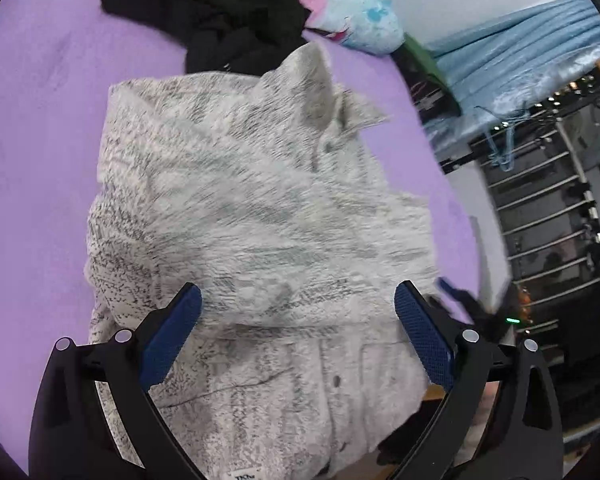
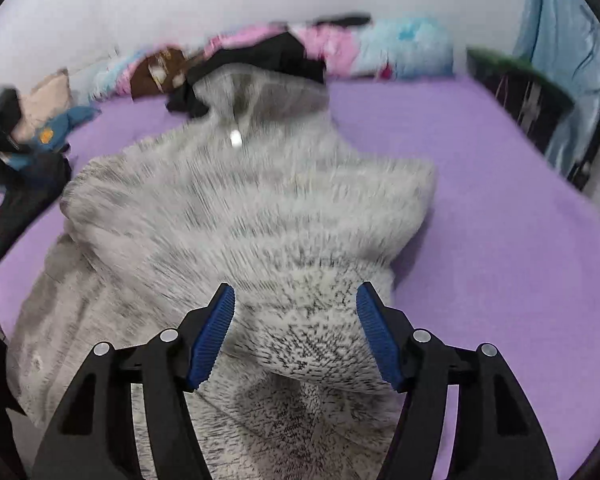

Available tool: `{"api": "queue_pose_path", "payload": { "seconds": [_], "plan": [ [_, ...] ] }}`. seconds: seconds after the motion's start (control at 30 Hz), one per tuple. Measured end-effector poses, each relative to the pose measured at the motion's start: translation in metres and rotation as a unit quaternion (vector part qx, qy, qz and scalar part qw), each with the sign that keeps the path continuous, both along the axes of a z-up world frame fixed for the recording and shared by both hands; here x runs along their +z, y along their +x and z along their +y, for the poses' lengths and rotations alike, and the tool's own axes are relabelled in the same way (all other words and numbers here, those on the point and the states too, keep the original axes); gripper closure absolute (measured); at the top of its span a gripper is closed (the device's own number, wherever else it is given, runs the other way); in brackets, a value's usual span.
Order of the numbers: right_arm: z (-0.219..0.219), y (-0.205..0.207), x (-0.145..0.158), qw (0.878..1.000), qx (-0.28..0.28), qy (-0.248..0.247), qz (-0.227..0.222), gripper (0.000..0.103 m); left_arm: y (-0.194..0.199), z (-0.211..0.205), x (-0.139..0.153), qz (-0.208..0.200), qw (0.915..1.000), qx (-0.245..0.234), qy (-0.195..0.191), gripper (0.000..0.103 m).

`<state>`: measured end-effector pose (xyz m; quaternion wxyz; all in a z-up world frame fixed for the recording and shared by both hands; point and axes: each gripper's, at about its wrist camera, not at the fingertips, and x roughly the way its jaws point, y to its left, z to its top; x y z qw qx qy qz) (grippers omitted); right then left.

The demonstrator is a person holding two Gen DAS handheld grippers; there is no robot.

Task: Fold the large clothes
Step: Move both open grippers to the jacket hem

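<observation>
A large grey-and-white speckled garment (image 1: 252,208) lies rumpled on the purple bed sheet (image 1: 40,128), with one fold laid over its lower part. My left gripper (image 1: 298,292) hovers over its near portion, blue pads wide apart and nothing pinched. In the right wrist view the same garment (image 2: 236,208) looks blurred, with a small white tag near its far end. My right gripper (image 2: 296,289) stands open above a fold of the cloth; the fabric lies between the fingers, but the pads do not press on it.
A black garment (image 1: 220,12) and pink-and-blue bedding (image 1: 352,12) lie at the far side of the bed. Dark clothes and a blue item (image 2: 52,128) are piled at the left. To the right, off the bed's edge, are a blue cloth (image 1: 520,52) and a metal rack (image 1: 548,216).
</observation>
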<state>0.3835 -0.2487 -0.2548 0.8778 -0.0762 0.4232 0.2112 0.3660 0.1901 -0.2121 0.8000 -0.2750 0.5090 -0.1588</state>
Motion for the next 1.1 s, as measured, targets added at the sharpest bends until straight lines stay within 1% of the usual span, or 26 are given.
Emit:
{"api": "queue_pose_path", "payload": {
  "seconds": [0.03,0.1,0.13,0.2,0.3,0.33,0.4,0.5,0.6,0.63,0.7,0.8,0.9,1.1],
  "plan": [
    [0.002,0.002,-0.008,1.000,0.002,-0.003,0.009,0.040,-0.001,0.000,0.004,-0.007,1.0000,-0.003,-0.003,0.009],
    [0.003,0.012,-0.025,1.000,-0.004,0.003,0.030,0.039,0.000,-0.001,0.005,-0.026,0.9994,-0.008,-0.022,0.007],
    [0.002,0.015,-0.031,0.999,-0.008,0.006,0.037,0.039,0.004,-0.005,-0.001,-0.024,0.9991,-0.012,-0.032,0.007],
    [0.003,0.021,-0.040,0.999,-0.014,0.006,0.043,0.039,0.015,-0.014,-0.028,0.002,0.9986,-0.027,-0.045,0.007],
    [0.007,0.020,-0.040,0.999,-0.014,-0.001,0.040,0.038,0.024,-0.017,-0.067,0.038,0.9982,-0.023,-0.040,0.007],
    [0.007,0.020,-0.039,0.999,-0.014,0.000,0.040,0.038,0.026,-0.015,-0.074,0.040,0.9980,-0.023,-0.044,0.007],
    [0.005,0.020,-0.036,0.999,-0.016,0.007,0.040,0.038,0.028,-0.012,-0.081,0.032,0.9979,-0.022,-0.052,0.007],
    [0.005,0.019,-0.031,0.999,-0.019,0.011,0.038,0.038,0.030,-0.006,-0.090,0.037,0.9967,-0.010,-0.072,0.007],
    [0.004,0.011,-0.019,0.999,-0.021,0.008,0.024,0.034,0.027,-0.004,-0.086,0.039,0.9965,-0.009,-0.074,0.007],
    [0.002,0.008,-0.014,0.999,-0.021,0.013,0.020,0.025,0.026,-0.003,-0.082,0.038,0.9965,-0.009,-0.074,0.007],
    [-0.004,-0.002,-0.003,0.999,-0.020,0.023,0.009,0.021,0.020,-0.003,-0.071,0.034,0.9971,-0.008,-0.067,0.007],
    [-0.008,-0.016,0.010,0.999,-0.019,0.026,-0.008,0.020,0.002,0.000,-0.050,0.015,0.9991,0.001,-0.039,0.007],
    [-0.013,-0.029,0.015,0.999,-0.026,0.031,-0.009,0.019,-0.021,0.001,-0.041,0.002,0.9994,-0.002,-0.035,0.007],
    [-0.033,-0.054,0.021,0.998,-0.046,0.042,-0.006,0.018,-0.069,0.011,-0.048,0.011,0.9998,0.017,-0.006,0.007]
  ]
}}
